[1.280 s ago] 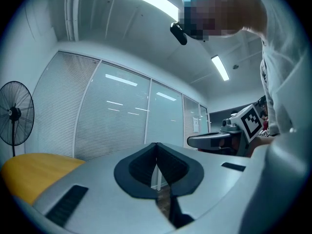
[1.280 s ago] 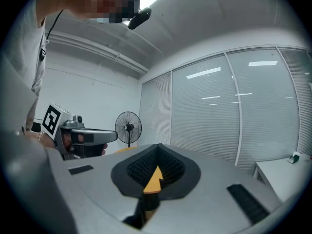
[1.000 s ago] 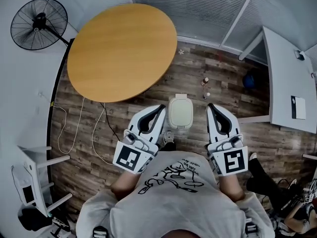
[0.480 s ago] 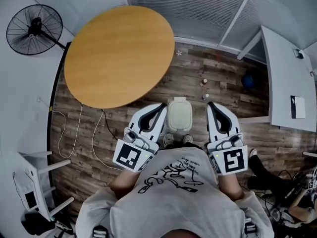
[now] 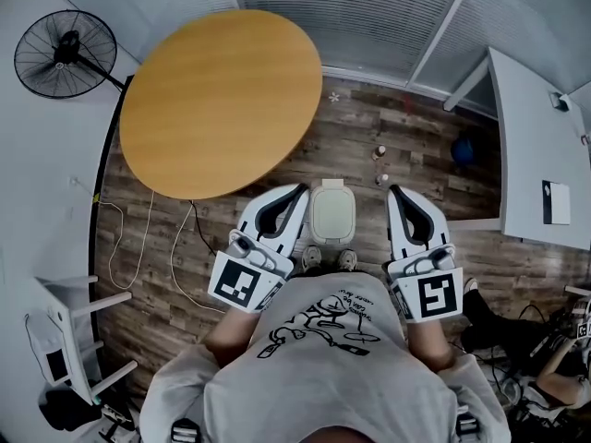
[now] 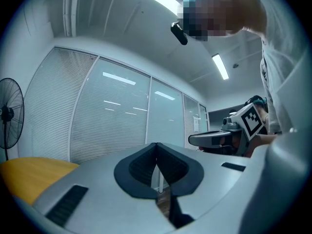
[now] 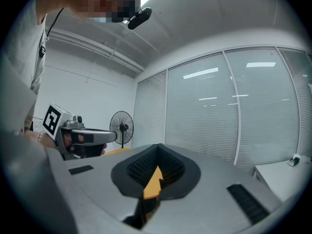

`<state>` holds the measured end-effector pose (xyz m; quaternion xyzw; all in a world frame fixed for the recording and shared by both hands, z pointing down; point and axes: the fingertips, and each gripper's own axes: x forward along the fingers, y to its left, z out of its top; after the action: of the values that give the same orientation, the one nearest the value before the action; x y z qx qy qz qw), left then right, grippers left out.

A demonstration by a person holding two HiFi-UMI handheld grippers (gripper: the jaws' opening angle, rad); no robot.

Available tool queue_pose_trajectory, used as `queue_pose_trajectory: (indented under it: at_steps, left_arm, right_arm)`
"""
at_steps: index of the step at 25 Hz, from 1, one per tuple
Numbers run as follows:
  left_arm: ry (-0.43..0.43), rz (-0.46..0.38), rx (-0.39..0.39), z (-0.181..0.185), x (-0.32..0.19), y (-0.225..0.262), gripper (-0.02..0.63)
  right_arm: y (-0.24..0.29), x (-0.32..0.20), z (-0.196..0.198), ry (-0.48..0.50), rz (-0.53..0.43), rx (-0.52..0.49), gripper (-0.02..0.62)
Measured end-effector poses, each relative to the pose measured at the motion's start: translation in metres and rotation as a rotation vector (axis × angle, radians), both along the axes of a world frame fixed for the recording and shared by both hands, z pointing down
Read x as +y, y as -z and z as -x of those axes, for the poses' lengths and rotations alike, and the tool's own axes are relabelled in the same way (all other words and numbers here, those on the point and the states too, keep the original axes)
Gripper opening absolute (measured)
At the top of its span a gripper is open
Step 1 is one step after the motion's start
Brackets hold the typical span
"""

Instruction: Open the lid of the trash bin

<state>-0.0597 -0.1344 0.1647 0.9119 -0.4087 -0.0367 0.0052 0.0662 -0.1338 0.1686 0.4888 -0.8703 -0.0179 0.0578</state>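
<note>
A small white trash bin point(image 5: 333, 214) stands on the wood floor with its lid down, just ahead of the person's shoes point(image 5: 314, 258). My left gripper point(image 5: 300, 192) is held in the air at the bin's left, and my right gripper point(image 5: 394, 192) at its right, both pointing forward and neither touching it. In the left gripper view the left gripper point(image 6: 156, 146) has its jaws closed together with nothing between them. The right gripper point(image 7: 157, 147) shows the same in its own view. The bin is out of sight in both gripper views.
A round wooden table point(image 5: 222, 100) stands ahead on the left, with a floor fan point(image 5: 65, 53) beyond it. Cables point(image 5: 148, 238) trail on the floor at left. A white desk point(image 5: 545, 146) lies to the right, small bottles point(image 5: 379, 153) behind the bin, and a white chair point(image 5: 65, 340) at lower left.
The person has stepped up to the bin, and the shoes now show at its near side. Both grippers stay shut and level on either side of it.
</note>
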Motion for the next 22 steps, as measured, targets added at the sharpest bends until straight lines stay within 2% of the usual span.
queue_pose_trajectory:
  at_steps: [12,22]
  left_arm:
    - [-0.017,0.069,-0.02,-0.011,0.003,-0.036,0.02]
    - [-0.061,0.134,-0.044,-0.017,0.007,-0.093,0.02]
  right_arm:
    - [-0.023,-0.002,0.012,0.038,0.047,0.005,0.007]
    - [-0.079,-0.002,0.019,0.061,0.123,0.032,0.006]
